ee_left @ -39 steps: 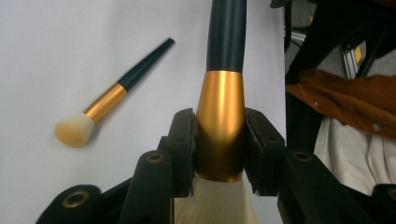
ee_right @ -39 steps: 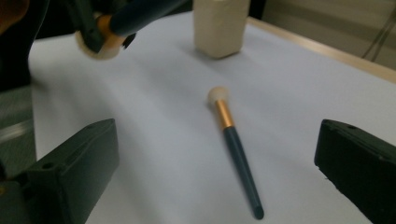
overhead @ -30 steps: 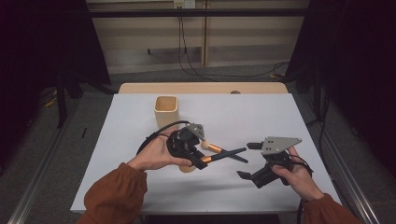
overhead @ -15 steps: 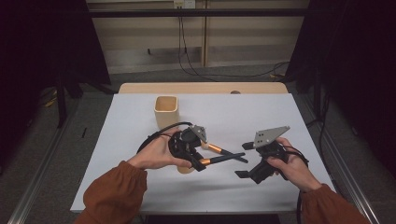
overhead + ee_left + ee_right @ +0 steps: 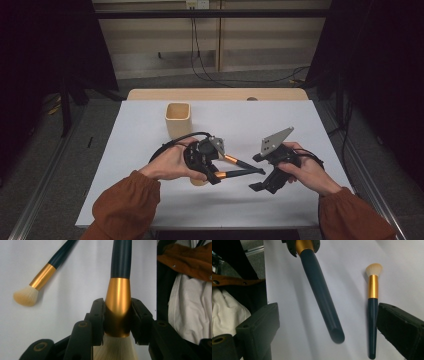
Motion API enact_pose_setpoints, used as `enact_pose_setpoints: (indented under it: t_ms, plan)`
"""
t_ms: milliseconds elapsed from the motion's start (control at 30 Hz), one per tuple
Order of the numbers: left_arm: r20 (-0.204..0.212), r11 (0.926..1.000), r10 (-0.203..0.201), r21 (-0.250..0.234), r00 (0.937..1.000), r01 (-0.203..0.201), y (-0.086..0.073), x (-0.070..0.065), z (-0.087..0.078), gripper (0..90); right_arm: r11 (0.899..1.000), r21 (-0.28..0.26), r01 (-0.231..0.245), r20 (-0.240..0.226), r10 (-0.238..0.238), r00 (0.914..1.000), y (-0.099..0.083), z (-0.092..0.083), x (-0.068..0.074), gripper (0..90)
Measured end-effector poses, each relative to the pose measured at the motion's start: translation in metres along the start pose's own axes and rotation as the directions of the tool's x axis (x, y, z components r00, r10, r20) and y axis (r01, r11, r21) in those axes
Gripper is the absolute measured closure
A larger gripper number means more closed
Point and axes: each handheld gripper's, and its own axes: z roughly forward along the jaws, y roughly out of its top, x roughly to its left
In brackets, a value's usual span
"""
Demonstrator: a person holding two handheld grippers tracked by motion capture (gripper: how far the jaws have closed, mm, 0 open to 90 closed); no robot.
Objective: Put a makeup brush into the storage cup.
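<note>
In the left gripper view the held brush (image 5: 118, 302) loses its bristle tip at the bottom edge and its handle end at the top. The second brush (image 5: 41, 277) is cut off at the top too. In the high view the left hand (image 5: 172, 162) hides the bristles.
</note>
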Motion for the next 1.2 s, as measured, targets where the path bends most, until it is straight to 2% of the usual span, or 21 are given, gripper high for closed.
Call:
enact_pose_setpoints:
  t_ms: [67,200,267,400,433,567,667,767,867,900,1067,1100,1200]
  plan:
    - [-0.002,1.0000,0.001,0.006,1.0000,-0.001,0.000,0.000,0.000,66.5,0.999,0.028,0.035,0.000,-0.035,0.9994,0.004,0.006,0.000,5.6]
    - [-0.004,0.9997,-0.003,0.025,1.0000,0.003,-0.001,0.001,0.002,66.5,0.998,0.063,0.027,0.019,-0.028,0.9994,0.008,0.013,0.000,7.2]
    - [-0.002,0.9995,-0.003,0.031,1.0000,0.003,-0.001,0.001,0.002,66.5,0.996,0.078,0.041,0.005,-0.041,0.9991,0.010,0.016,0.000,3.8]
    - [0.000,0.9993,-0.003,0.038,1.0000,0.003,0.000,0.002,0.003,66.5,0.994,0.095,0.051,-0.021,-0.049,0.9985,0.015,0.020,-0.001,5.3]
    - [0.002,0.9992,-0.008,0.039,1.0000,0.008,0.000,0.002,0.004,66.5,0.993,0.108,0.052,-0.037,-0.048,0.9982,0.018,0.021,-0.001,8.1]
    - [0.002,0.9993,-0.006,0.037,1.0000,0.006,0.001,0.001,0.005,66.5,0.991,0.124,0.054,-0.050,-0.048,0.9976,0.022,0.024,-0.002,8.8]
    - [0.000,0.9995,-0.009,0.031,1.0000,0.009,0.001,0.001,0.006,66.5,0.988,0.146,0.052,-0.080,-0.041,0.9959,0.027,0.027,-0.001,9.1]
    - [0.004,0.9993,-0.004,0.038,1.0000,0.003,0.002,0.001,0.006,66.5,0.986,0.155,0.064,-0.090,-0.050,0.9947,0.031,0.030,0.000,11.0]
    - [0.002,0.9995,-0.014,0.028,0.9999,0.014,0.002,0.001,0.007,66.5,0.981,0.183,0.060,-0.079,-0.046,0.9958,0.035,0.034,0.000,12.7]
    - [0.004,0.9995,-0.015,0.027,0.9999,0.015,0.002,0.000,0.007,66.5,0.980,0.187,0.069,-0.090,-0.053,0.9945,0.037,0.037,0.000,18.3]
    - [0.006,0.9996,-0.010,0.025,0.9999,0.010,0.001,0.001,0.007,66.5,0.980,0.174,0.094,-0.093,-0.079,0.9926,0.041,0.042,0.001,28.4]
    - [0.004,0.9997,-0.021,0.015,0.9998,0.021,0.001,0.001,0.007,66.5,0.981,0.166,0.099,-0.086,-0.085,0.9926,0.041,0.042,0.002,29.7]
    - [0.005,0.9998,-0.017,0.013,0.9998,0.017,0.000,0.001,0.006,66.5,0.983,0.145,0.117,-0.069,-0.108,0.9918,0.043,0.044,0.003,35.4]
